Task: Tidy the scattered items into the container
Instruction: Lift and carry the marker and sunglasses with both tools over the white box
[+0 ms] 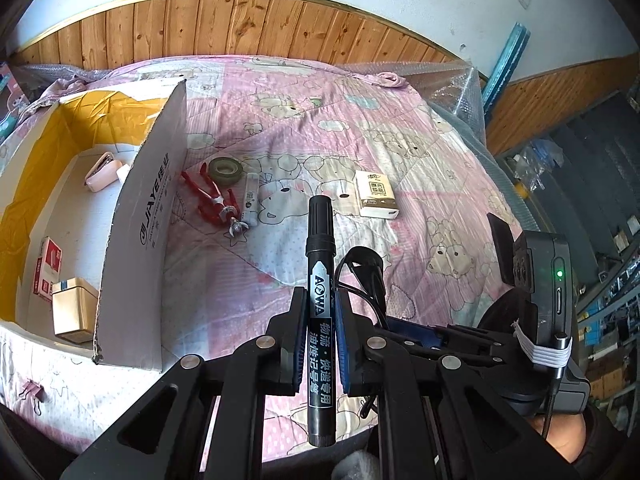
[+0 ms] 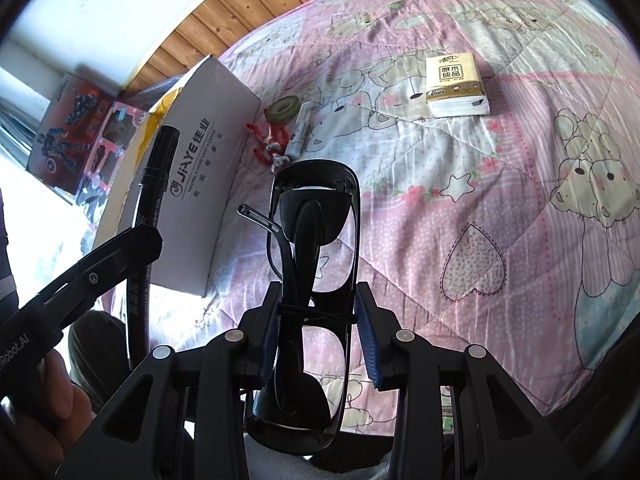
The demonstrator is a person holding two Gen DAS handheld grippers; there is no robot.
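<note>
Marker [image 1: 320,308]: black, white label, clamped upright between the blue pads of the left gripper [image 1: 321,320], jaws closed on its barrel; held above the quilt, just right of the box.

Sunglasses [image 2: 316,280]: black, folded, pinched edge-on in the right gripper [image 2: 318,320], jaws closed on the frame; held above the quilt, right of the box's near corner.

Quilt [image 1: 360,128]: pink, cartoon bears and hearts; the box and all loose items rest on it.

Box [image 1: 140,216]: white cardboard container, open top, yellow lining, "JiAYE" printed on its long side. Contents, seen from the left wrist: red-and-white carton [image 1: 48,266] against the near left wall; tan-and-white small box [image 1: 75,310] in the near right corner, just beside the carton; pink case [image 1: 102,171] at the far end.

Tissue pack [image 1: 377,194]: white and gold, flat on the quilt, well right of the box.

Figure [image 1: 216,202]: red and silver toy, lying just outside the box's long side.

Tube [image 1: 250,200]: white, slim, lying along the figure on the side away from the box.

Tape [image 1: 226,170]: olive roll, flat, just beyond the figure and tube, near the box's far corner.

Clip [image 1: 34,390]: pink binder clip on the quilt's edge, in front of the box.
</note>
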